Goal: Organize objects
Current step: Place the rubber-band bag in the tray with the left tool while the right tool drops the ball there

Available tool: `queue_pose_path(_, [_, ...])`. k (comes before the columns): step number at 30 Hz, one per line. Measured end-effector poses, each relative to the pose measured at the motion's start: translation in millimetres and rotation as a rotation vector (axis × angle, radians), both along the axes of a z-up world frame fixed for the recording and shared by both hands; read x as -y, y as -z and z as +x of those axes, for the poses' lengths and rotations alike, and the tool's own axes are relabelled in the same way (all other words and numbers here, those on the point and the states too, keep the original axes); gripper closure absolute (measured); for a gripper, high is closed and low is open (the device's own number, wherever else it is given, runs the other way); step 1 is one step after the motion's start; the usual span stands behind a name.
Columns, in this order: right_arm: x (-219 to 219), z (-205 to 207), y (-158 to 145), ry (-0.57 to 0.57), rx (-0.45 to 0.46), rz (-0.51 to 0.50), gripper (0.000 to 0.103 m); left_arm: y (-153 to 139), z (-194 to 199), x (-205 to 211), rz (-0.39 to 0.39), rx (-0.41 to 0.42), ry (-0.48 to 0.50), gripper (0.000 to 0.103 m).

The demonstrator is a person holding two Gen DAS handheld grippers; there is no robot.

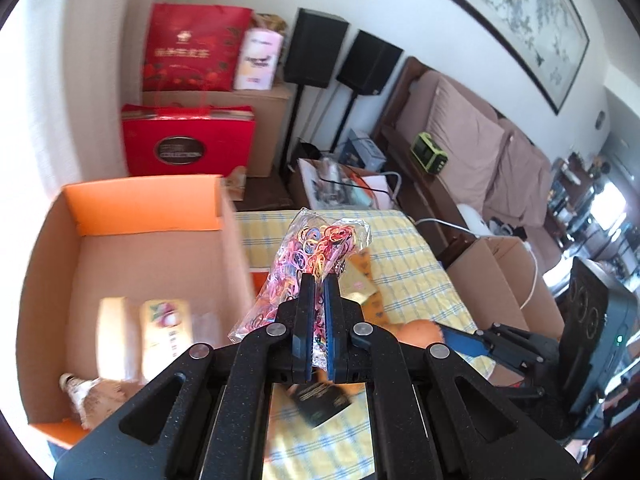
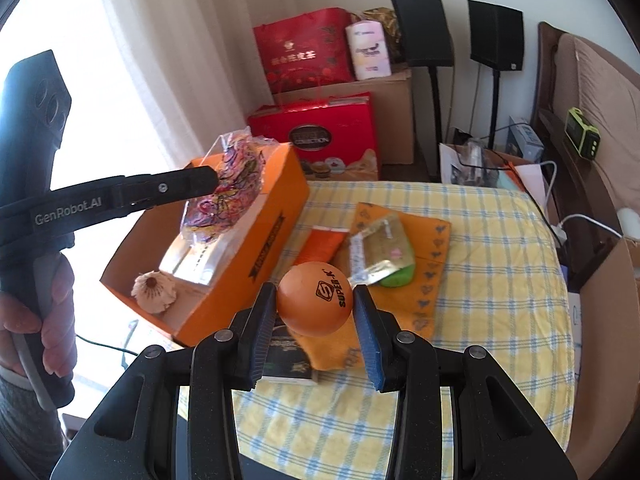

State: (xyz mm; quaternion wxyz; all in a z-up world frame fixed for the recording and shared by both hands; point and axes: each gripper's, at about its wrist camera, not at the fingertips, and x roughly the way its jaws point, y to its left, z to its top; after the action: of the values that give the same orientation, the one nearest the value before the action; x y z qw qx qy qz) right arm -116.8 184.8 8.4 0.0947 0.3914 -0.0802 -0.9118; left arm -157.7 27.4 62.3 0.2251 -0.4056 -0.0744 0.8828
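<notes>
Gripping band bag (image 1: 316,256) (left gripper (image 1: 319,284)); right gripper (image 2: 316,300) pinching ball (image 2: 315,298).

Left wrist view: the contents of the open orange cardboard box (image 1: 140,208) are motion-blurred; a pale carton (image 1: 166,332) there carries unreadable print. The dark flat packet (image 1: 320,400) on the yellow checked cloth (image 1: 400,264) is blurred and partly hidden by gripper linkage. The orange ball (image 1: 420,330) is mostly hidden behind the same linkage. Right wrist view: the black booklet (image 2: 288,364) lies partly hidden beneath the ball (image 2: 314,300), its title illegible. The cloth's near edge is cut off by the frame.
</notes>
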Motion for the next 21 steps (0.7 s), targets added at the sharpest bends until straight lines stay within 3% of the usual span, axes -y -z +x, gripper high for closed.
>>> queue_pose_path(5, [29.5, -4.5, -2.8, -0.057, -0.001, 0.009, 0.064, 3.2, 11.9, 45.3, -0.017, -0.006, -0.071, 0.099])
queue_pose_path(10, [61.5, -12.0, -0.5, -0.117, 0.004, 0.006, 0.064, 8.0, 20.8, 84.0, -0.082, -0.018, -0.15, 0.099])
queue_pose_path(21, [112.0, -26.0, 15.3, -0.197, 0.038, 0.003, 0.064, 41.1, 16.7, 139.5, -0.15, 0.041, -0.254, 0.099])
